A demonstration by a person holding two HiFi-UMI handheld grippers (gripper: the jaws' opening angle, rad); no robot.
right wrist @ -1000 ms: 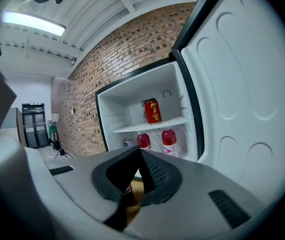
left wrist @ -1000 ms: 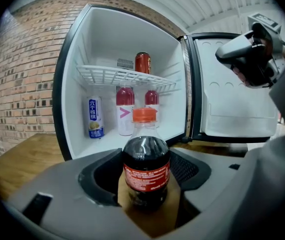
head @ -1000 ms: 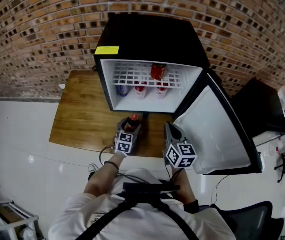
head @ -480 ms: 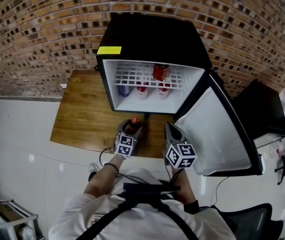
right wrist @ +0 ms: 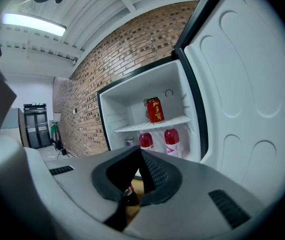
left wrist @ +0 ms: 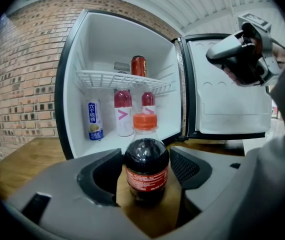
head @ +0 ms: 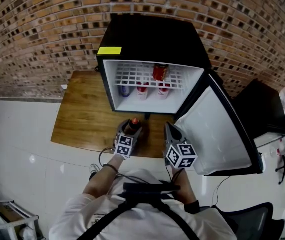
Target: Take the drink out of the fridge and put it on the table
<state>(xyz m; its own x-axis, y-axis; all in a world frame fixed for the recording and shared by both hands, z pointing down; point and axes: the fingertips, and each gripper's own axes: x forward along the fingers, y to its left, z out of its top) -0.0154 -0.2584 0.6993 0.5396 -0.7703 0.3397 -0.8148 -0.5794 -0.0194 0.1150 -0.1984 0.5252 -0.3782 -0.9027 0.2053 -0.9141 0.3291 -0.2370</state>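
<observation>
A small cola bottle (head: 134, 123) (left wrist: 146, 168) with an orange cap stands upright on the wooden table (head: 82, 119), in front of the open fridge (head: 152, 39). My left gripper (head: 131, 129) (left wrist: 146, 160) is around the bottle's body, with a pad against each side. Just right of it, my right gripper (head: 170, 132) (right wrist: 141, 155) hovers over the table with its jaws together and nothing in them. It also shows at the upper right of the left gripper view (left wrist: 242, 54). Past the right jaws a sliver of the cola bottle (right wrist: 129, 196) shows.
The fridge door (head: 217, 129) hangs open to the right, close beside my right gripper. On the wire shelf stands a red can (head: 159, 72) (left wrist: 138, 65). Below it are two pink bottles (left wrist: 123, 113) and a blue-white can (left wrist: 95, 120). A brick wall is behind.
The view has shifted very slightly. The bottle and both grippers stay where they were.
</observation>
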